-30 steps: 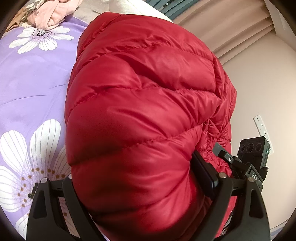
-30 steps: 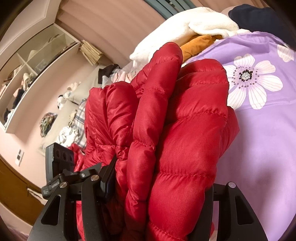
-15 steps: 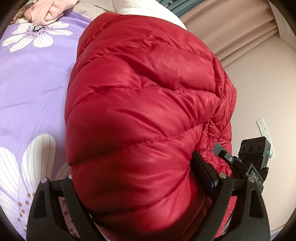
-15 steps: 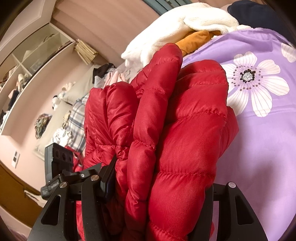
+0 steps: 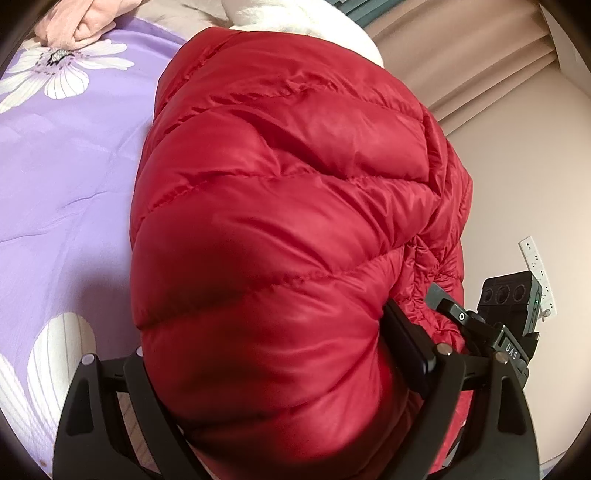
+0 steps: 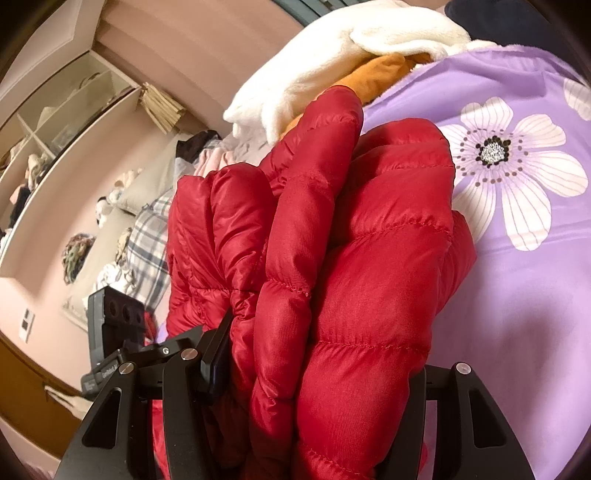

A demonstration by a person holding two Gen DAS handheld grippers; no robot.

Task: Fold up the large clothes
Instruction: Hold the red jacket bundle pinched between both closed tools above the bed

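I found the puffy red quilted down jacket point(image 5: 288, 236) bunched thickly between the jaws of both tools and held above the lilac bedsheet printed with white flowers point(image 5: 62, 177). The left hand-held gripper point(image 5: 280, 373) was clamped on a fat roll of the jacket; the right hand-held gripper point(image 6: 317, 373) was likewise closed on several stacked layers point(image 6: 332, 258).

I judged the jacket light but bulky, soft and springy, with a glossy shell likely to slide on the pads. A hold across a stitched seam or a compressed fold appeared safer than one on a single swollen baffle, which I expected to squirm free. Trapped air would probably push any fold open again unless pressed down.

In the right wrist view, bare sheet lay from 1 to 4 o'clock of the jacket, offering room to lay it down. At 12 o'clock sat a cream fleece garment point(image 6: 332, 55) over an orange cloth point(image 6: 380, 74), limiting travel that way. In the left wrist view, open sheet lay at 9 o'clock, with a pink garment point(image 5: 88, 18) at 11 o'clock. I could not see the bed's edge.
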